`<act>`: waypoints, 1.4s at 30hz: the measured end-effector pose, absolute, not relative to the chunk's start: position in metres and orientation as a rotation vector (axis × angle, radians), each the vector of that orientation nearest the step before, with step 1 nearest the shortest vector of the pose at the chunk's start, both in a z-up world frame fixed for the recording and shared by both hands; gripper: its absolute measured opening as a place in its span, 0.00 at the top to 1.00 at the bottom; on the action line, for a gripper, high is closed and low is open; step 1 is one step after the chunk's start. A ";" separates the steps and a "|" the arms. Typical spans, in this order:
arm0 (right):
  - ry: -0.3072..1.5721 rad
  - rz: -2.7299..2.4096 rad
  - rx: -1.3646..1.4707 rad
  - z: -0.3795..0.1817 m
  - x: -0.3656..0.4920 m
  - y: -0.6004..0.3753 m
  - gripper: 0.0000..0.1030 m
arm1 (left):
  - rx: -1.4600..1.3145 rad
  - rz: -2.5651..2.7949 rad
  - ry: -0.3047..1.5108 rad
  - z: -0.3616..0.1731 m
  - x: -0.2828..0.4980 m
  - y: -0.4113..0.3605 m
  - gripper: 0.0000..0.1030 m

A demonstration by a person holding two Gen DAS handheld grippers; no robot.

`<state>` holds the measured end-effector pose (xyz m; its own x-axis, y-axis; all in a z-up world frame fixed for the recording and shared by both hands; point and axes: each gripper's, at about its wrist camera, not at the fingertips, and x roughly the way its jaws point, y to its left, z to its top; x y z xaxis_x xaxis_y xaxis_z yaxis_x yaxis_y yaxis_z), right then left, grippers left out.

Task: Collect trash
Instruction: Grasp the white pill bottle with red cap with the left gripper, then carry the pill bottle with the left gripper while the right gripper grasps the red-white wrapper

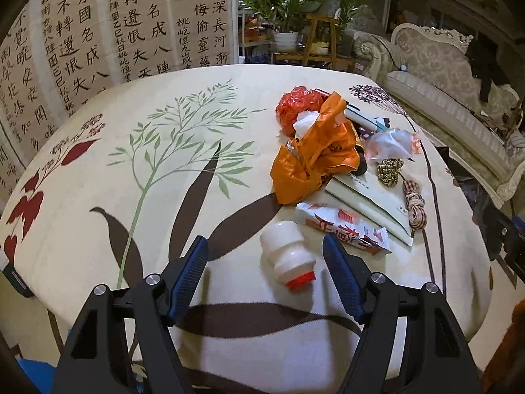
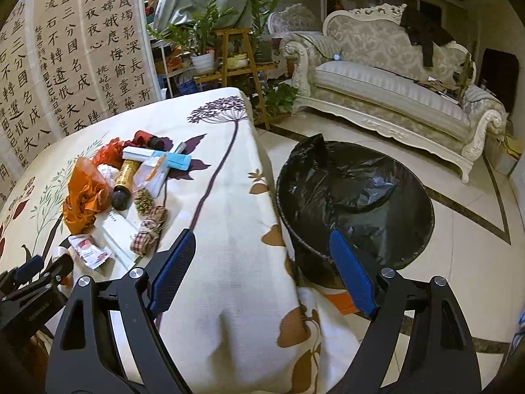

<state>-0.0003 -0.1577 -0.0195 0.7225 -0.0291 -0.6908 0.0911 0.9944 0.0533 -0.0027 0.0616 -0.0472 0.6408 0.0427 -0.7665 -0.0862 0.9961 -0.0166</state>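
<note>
Now | your left tool (image 1: 265, 256) is spread, pinching nothing | small white bottle (image 1: 288, 256) lies on worktop (image 1: 98, 170) between its fingers, nearer the right one, long axis near-to-far, red cap toward you | right tool (image 2: 259, 256) spread, empty, near lined bin (image 2: 357, 197)

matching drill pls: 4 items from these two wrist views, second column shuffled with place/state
1. small white bottle
2. bin with black liner
3. orange plastic bag
4. right gripper

A. on the floor beside the table
B. crumpled, on the tablecloth among the clutter
C. lying on its side, red cap end toward the camera, between the left gripper's fingers, untouched
D. open, nothing between its fingers

Pairs: 1-C, 2-A, 3-B, 4-D
</note>
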 end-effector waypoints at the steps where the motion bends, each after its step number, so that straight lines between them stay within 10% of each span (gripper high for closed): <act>1: 0.760 -0.063 0.083 -0.019 -0.001 -0.156 0.21 | -0.057 0.072 0.877 -0.049 -0.002 0.063 0.35; 8: 0.766 -0.033 0.055 -0.018 0.000 -0.139 0.21 | -0.077 0.024 0.872 -0.052 -0.002 0.071 0.69; 19: 0.758 0.093 -0.001 -0.007 0.001 -0.093 0.22 | -0.068 0.066 0.853 -0.046 -0.006 0.098 0.71; 42: 0.853 0.333 -0.123 -0.038 0.011 -0.008 0.69 | -0.059 0.120 0.865 -0.053 -0.006 0.137 0.71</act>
